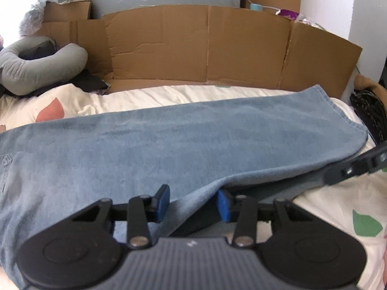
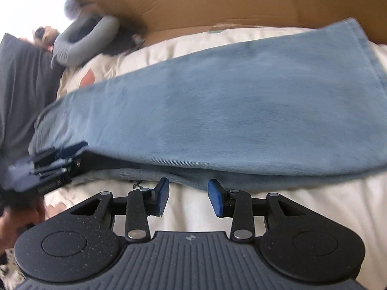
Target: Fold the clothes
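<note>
Towel, left wrist view: blue towel [image 1: 169,145] spread across the cream bedspread [image 1: 333,207], folded over, its near edge lifted at 5 o'clock.
Left gripper [image 1: 193,204]: jaws parted around the towel's raised near edge; pads not pressing it, released.
Right gripper, same view: [image 1: 358,166] at 3 o'clock, beside the towel's right edge.
Backdrop: cardboard sheet [image 1: 217,48] at 12 o'clock, grey neck pillow [image 1: 41,65] at 10 o'clock.
Towel, right wrist view: towel [image 2: 217,108] fills the middle, blurred.
Right gripper [image 2: 188,197]: jaws apart, nothing between them, over bedspread [image 2: 314,205] just short of the towel's edge.
Left gripper, same view: [image 2: 60,159] at 9 o'clock, at the towel's edge.
</note>
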Available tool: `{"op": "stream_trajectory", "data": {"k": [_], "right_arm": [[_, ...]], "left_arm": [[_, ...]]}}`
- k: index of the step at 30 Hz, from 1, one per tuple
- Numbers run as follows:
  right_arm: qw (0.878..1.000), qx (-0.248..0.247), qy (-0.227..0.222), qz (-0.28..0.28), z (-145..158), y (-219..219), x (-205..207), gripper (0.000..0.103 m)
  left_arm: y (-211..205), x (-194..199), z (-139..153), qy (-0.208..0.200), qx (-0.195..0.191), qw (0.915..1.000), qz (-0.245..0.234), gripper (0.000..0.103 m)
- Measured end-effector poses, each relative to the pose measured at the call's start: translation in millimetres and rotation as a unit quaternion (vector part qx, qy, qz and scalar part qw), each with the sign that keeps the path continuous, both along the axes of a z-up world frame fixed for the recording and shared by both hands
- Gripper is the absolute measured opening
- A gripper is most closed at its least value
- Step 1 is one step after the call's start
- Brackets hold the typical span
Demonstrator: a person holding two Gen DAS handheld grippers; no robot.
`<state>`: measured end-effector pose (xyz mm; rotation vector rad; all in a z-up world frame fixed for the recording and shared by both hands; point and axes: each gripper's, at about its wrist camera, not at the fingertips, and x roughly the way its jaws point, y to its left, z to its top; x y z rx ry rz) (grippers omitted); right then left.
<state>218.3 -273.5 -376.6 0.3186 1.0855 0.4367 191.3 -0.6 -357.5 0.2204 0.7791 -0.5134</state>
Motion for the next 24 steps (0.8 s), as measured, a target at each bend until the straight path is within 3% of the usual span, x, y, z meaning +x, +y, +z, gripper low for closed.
{"op": "stream_trajectory", "data": {"k": [6,8,16,24], "right_arm": [[0.999,0.028,0.006,-0.04,-13.2,12.8,12.1,0.043],[0.999,0.006,0.004,-0.041,-19.7,24.3,16.2,0.043],[0.999,-0.042,-0.018,0.028,-22.2,61.5,7.2,0.043],[0.994,-0.077,-0.031,0.065,-18.2,74.9,-2.6,0.043]], "left_arm": [[-1.2,1.9,0.3,-0.001,0.001,1.0,-0.001,0.045],[-0.9,1.8,0.5,0.0,0.002,1.0,-0.002,0.045],[2.2,-2.5,-1.4,0.001,0.012,0.9999,-0.006,0.048],[16.9,-13.3,-12.2,-0.007,0.081,0.9965,0.018,0.058]]}}
